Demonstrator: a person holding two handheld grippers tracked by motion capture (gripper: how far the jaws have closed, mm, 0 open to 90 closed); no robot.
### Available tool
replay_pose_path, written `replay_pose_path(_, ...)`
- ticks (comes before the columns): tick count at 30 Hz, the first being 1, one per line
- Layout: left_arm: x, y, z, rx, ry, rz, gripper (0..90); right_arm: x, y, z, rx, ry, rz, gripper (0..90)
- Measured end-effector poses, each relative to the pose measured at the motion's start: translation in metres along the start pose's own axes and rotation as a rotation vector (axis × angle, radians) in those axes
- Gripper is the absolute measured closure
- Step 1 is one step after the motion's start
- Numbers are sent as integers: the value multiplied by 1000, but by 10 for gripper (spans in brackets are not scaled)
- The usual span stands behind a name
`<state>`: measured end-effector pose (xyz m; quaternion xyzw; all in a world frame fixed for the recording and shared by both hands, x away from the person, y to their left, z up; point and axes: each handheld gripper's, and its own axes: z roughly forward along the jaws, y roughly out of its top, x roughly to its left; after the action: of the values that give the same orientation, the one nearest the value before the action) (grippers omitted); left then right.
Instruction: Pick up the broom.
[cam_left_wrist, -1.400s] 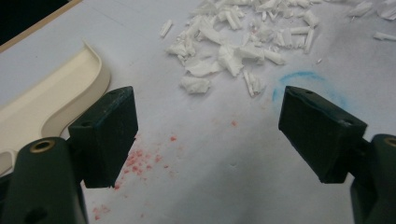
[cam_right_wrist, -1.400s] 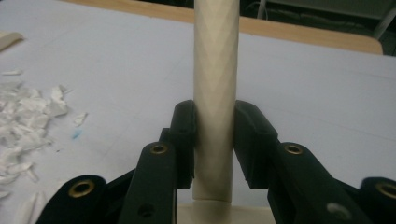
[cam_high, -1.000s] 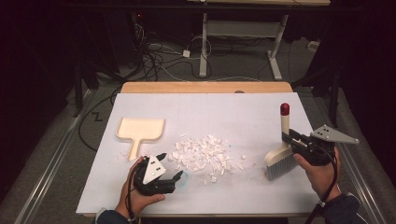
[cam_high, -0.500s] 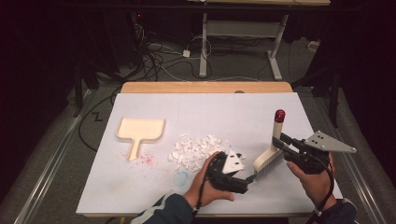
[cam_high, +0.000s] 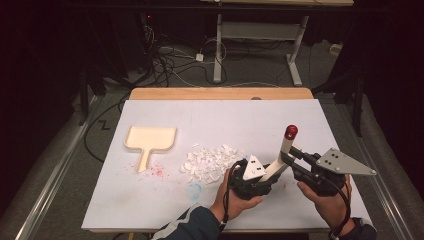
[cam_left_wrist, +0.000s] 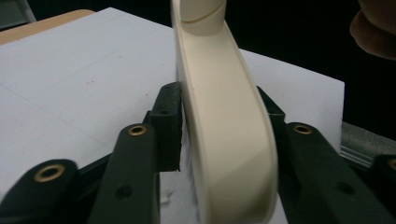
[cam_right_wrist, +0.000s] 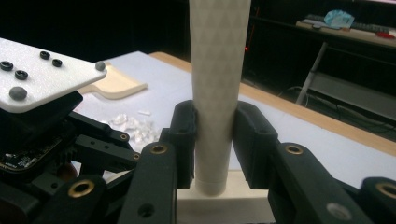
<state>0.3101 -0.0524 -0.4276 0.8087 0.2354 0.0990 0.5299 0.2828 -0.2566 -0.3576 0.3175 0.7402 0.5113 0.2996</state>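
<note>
The right gripper (cam_high: 290, 159) has its jaws clamped on the cream handle of a brush (cam_right_wrist: 215, 100), gripping it low down, just above the block of the brush head; in the right gripper view the textured handle rises straight up between the two black pads, which press on it from either side. From above, the handle leans up and away from the jaws and ends in a red tip (cam_high: 291, 131).

The left gripper (cam_high: 267, 179) sits right beside it, at the lower end of the same brush. Its jaws have just been closing, and in the left gripper view the broad, curved cream body of the brush (cam_left_wrist: 224, 126) fills the gap between them, with a pad touching it on each side, so both grippers are gripping the one brush. The two hands are close together near the front right part of the white table (cam_high: 210, 120).

Just to the outside of the left gripper's jaws lies a heap of white scraps (cam_high: 210, 161), near but not touching them. Well beyond the scraps, far from both sets of jaws, a cream dustpan (cam_high: 150, 140) lies flat with its handle pointing toward the person. Some red specks (cam_high: 155, 171) dot the table beside that handle.
</note>
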Motion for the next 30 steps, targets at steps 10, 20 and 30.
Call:
replay_pose_path(10,30,-2,-41,52,-102,70,653,-1,3,-1,-9,144,-45,605)
replay_pose_path(20,46,-10,-76,117,-217,152,652,8,-9,23,163,365,-213,403)
replay_pose_path(30,41,-19,-85,174,-413,250,650,31,-28,52,343,609,-296,449)
